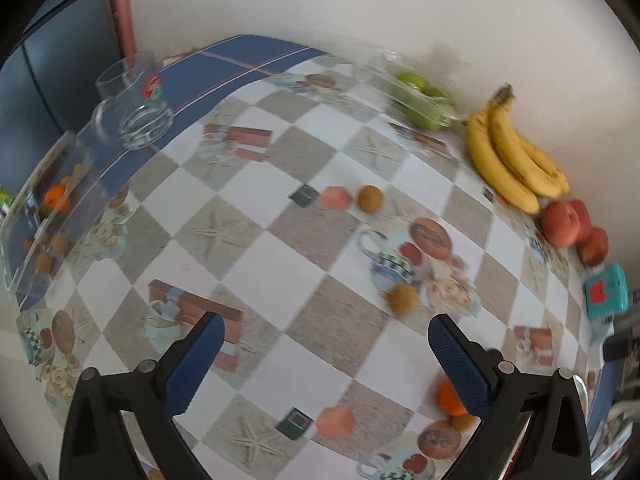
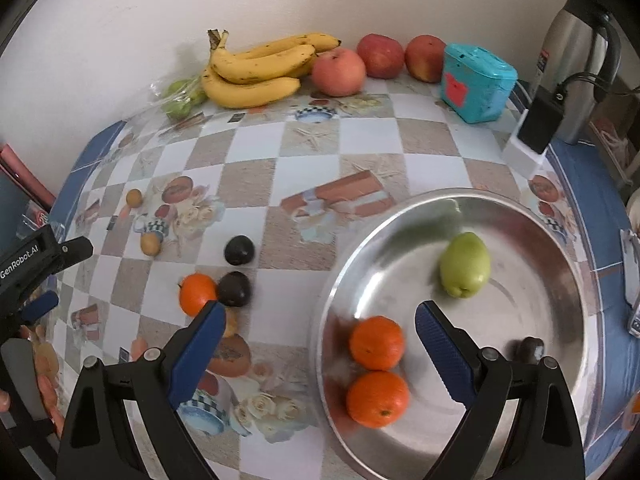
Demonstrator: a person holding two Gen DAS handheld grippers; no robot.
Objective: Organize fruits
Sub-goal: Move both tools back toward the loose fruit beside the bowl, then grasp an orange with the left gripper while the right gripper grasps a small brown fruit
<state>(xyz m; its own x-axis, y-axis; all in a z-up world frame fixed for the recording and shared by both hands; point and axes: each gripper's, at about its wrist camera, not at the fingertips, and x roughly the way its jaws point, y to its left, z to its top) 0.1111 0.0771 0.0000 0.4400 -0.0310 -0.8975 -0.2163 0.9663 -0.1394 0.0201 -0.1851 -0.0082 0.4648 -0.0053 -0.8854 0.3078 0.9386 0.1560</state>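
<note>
Now: right hand-held gripper [image 2: 316,320] spread wide, empty, over rim of metal plate [image 2: 560,264] | left hand-held gripper [image 1: 326,336] likewise open, empty | plate gathers two oranges [image 2: 377,343], green pear [image 2: 465,264] | loose on surface [image 2: 280,152]: orange [image 2: 197,293], two dark plums [image 2: 239,249] just beside, likely next.

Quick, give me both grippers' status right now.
Left gripper: open, nothing between its fingers, above the checkered tablecloth.
Right gripper: open, holding nothing, over the rim of the metal tray.
</note>
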